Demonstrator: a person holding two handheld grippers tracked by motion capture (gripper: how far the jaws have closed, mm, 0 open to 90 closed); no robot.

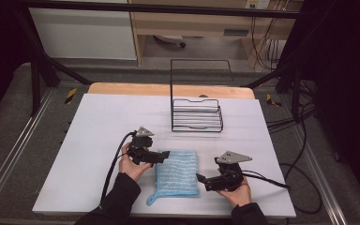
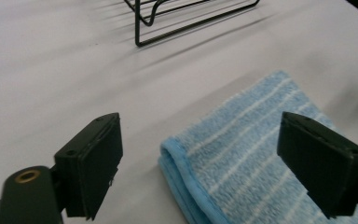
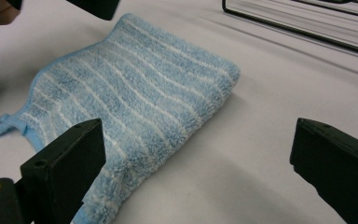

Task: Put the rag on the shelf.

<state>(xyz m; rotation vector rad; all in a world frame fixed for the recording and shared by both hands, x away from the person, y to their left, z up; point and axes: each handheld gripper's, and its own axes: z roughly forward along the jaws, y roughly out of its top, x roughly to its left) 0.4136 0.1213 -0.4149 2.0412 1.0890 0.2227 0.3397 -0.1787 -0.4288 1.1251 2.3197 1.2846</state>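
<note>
High view, folded blue towel (image 1: 178, 171) flat on white table (image 1: 93, 140), left gripper (image 1: 163, 155) and right gripper (image 1: 201, 178) flanking it, both wide, holding nothing.

A white table (image 1: 98, 140) carries everything here, its top a smooth pale sheet laid over a wooden board whose light edge shows along the far side. Near the front edge, a little right of the middle, lies a folded blue towel (image 1: 178, 172) with thin white stripes, flat on the surface; a small loop (or perhaps a loose corner, it is hard to tell from above) sticks out at its near left corner. Farther back, well apart from the towel, stands a black wire rack (image 1: 197, 115), its tall back frame upright.
</note>
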